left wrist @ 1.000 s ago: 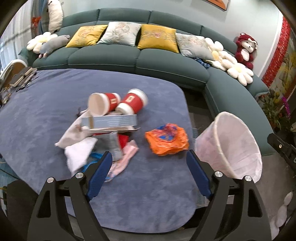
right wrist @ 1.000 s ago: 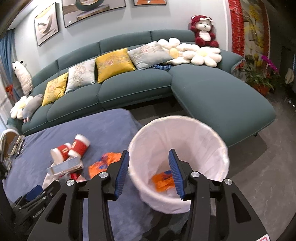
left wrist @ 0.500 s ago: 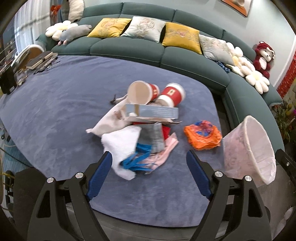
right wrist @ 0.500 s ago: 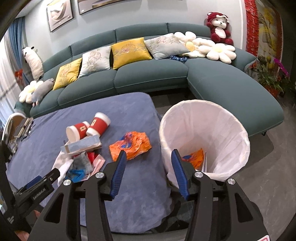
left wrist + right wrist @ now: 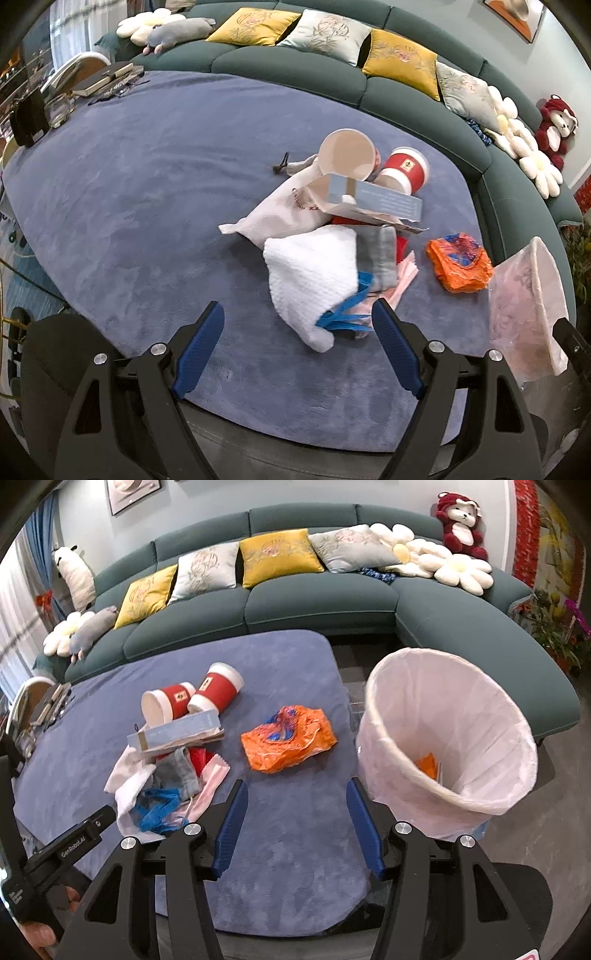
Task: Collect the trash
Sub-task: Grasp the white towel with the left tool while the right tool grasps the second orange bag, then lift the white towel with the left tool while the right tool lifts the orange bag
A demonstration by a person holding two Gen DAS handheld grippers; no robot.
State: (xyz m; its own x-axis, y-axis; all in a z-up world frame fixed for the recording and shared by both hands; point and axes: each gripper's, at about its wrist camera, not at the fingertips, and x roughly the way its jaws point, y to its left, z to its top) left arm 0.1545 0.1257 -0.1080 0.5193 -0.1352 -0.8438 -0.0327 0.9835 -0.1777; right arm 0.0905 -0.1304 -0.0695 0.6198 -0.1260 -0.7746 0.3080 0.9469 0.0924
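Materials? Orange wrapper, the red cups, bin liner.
Orange wrapper: thin glossy plastic film, crinkled with highlights. Red cups: probably paper, matte printed sleeve, pale rims and inside. Bin liner: thin translucent white plastic, pleated and folded over the rim.

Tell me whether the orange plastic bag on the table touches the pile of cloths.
Apart. The right wrist view shows bare blue tablecloth between the orange plastic bag and the pile of cloths.

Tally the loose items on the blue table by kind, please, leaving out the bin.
Red paper cups: 2
Orange plastic bags: 1
Cardboard boxes: 1
White cloths: 2
Grey cloths: 1
Pink cloths: 1
Blue straps: 1
Total: 9
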